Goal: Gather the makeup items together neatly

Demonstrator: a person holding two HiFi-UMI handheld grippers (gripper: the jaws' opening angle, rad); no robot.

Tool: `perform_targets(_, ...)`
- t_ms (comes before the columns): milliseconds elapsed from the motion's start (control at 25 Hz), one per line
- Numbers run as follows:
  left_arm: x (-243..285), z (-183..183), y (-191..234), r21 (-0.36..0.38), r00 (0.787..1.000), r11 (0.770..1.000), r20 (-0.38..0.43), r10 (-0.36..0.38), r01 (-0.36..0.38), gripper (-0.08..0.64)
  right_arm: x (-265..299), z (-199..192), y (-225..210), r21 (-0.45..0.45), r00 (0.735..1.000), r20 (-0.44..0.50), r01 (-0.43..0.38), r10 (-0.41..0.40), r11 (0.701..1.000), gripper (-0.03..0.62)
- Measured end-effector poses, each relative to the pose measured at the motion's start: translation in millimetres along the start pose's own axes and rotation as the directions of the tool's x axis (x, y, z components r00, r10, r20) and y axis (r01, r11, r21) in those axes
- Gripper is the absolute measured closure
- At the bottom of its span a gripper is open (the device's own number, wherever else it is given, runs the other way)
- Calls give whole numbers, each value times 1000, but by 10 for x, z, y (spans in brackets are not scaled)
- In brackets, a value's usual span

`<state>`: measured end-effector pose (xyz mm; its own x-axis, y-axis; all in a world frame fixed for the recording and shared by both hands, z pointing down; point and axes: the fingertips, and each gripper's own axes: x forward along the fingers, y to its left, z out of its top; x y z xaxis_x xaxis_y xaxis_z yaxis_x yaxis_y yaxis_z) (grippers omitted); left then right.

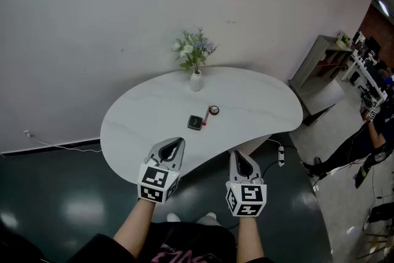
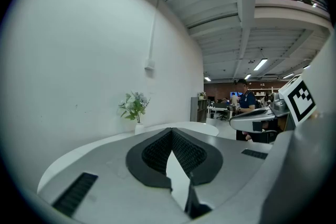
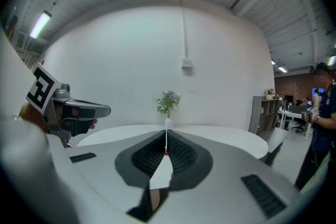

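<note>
White bench [image 1: 265,101] by the wall [image 1: 92,21], with black compact [image 1: 196,122], red stick [image 1: 207,117] and round pot [image 1: 213,110] bunched mid-top. Left tongs [image 1: 178,143] and right tongs [image 1: 237,157] clenched shut, empty, hovering at near edge.

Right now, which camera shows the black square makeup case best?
The head view: the black case lies in plain sight on the table, beside a red stick. In both gripper views the closed fingers hide that spot, so neither shows it.
</note>
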<state>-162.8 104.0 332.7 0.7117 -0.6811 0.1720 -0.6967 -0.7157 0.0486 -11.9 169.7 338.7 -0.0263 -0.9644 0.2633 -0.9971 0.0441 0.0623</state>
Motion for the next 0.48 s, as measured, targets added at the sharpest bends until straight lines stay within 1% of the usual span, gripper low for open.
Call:
perform_targets(280,36,-66,-14,4,1000,1000,-3,-18,18,549,-23,-48,-47,4,1000,-4,22,-22,1000,526)
perform_targets(480,147,-74,-18,15,1000,1000,-9,-26,26,549,80,-30,-118,16,1000,-1,26,-26,1000,526)
